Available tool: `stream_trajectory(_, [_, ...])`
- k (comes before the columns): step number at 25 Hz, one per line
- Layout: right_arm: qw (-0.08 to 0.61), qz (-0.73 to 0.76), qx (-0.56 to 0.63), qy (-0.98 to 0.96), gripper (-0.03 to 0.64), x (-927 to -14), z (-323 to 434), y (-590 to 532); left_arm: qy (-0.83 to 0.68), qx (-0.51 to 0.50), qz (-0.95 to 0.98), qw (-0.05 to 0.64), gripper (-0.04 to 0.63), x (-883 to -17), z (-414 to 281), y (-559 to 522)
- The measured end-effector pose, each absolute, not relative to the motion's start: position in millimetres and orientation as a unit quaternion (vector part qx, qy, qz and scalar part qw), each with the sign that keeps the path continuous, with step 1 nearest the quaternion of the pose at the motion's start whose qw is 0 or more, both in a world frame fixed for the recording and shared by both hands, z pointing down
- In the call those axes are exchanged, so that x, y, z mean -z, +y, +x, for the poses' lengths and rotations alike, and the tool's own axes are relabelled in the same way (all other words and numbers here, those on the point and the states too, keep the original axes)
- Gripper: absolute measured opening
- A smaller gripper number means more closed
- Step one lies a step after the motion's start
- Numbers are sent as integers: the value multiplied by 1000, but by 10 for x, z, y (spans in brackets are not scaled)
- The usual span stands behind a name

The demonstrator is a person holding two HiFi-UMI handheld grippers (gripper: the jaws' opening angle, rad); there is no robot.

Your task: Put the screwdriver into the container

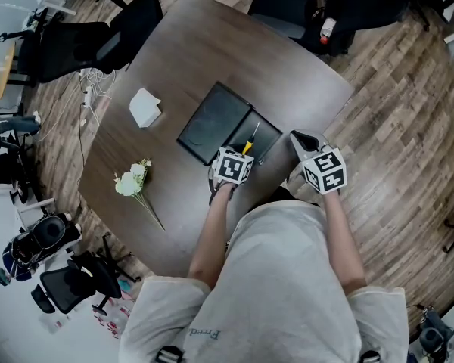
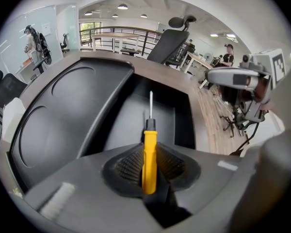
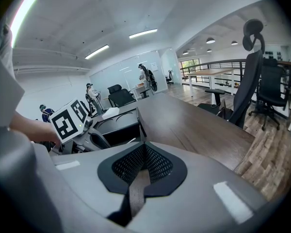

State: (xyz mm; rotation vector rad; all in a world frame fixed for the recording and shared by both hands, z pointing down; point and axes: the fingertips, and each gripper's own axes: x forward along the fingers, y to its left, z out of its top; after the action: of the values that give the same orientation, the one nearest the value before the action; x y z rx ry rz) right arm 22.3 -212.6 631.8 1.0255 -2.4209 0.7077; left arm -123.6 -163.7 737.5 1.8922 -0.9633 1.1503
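A yellow-handled screwdriver (image 2: 149,159) is clamped between the pads of my left gripper (image 2: 149,147). Its metal shaft (image 2: 151,106) points forward over the open compartment of the black container (image 2: 121,125). The container's lid (image 2: 63,115), with two round recesses, lies flat to the left. In the head view the left gripper (image 1: 240,154) hovers at the container's (image 1: 212,119) near edge, and the screwdriver (image 1: 249,144) sticks out over it. My right gripper (image 1: 297,138) is to the right of the container above the table, its jaws together and holding nothing (image 3: 144,147).
The round dark wooden table (image 1: 287,74) also holds a white folded cloth or box (image 1: 144,107) and a white flower (image 1: 132,181) at the left. Black office chairs (image 1: 98,40) stand round the far side. The table's near edge is just below both grippers.
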Motion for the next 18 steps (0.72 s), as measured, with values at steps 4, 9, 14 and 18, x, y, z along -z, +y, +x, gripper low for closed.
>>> stream_trajectory(4, [208,371,-254,-869,2,-6322,250,-2130,-369,-454,725,364,137,-7390,-1243,-1608])
stream_trajectory(9, [207,376,-253,-867,2,-6307,300,-2120,-371,-459,721,364,137,-7414,-1254,-1599])
stream_trajectory(14, [209,382,-255,-864,2,-6318,342,-2092,-367,-458,722,367,137,-7433,-1258,-1592])
stream_trajectory(18, [207,386,-255,-862,2,-6311,377,-2057,-371,-458,718,370,137,-7440,-1274,-1582])
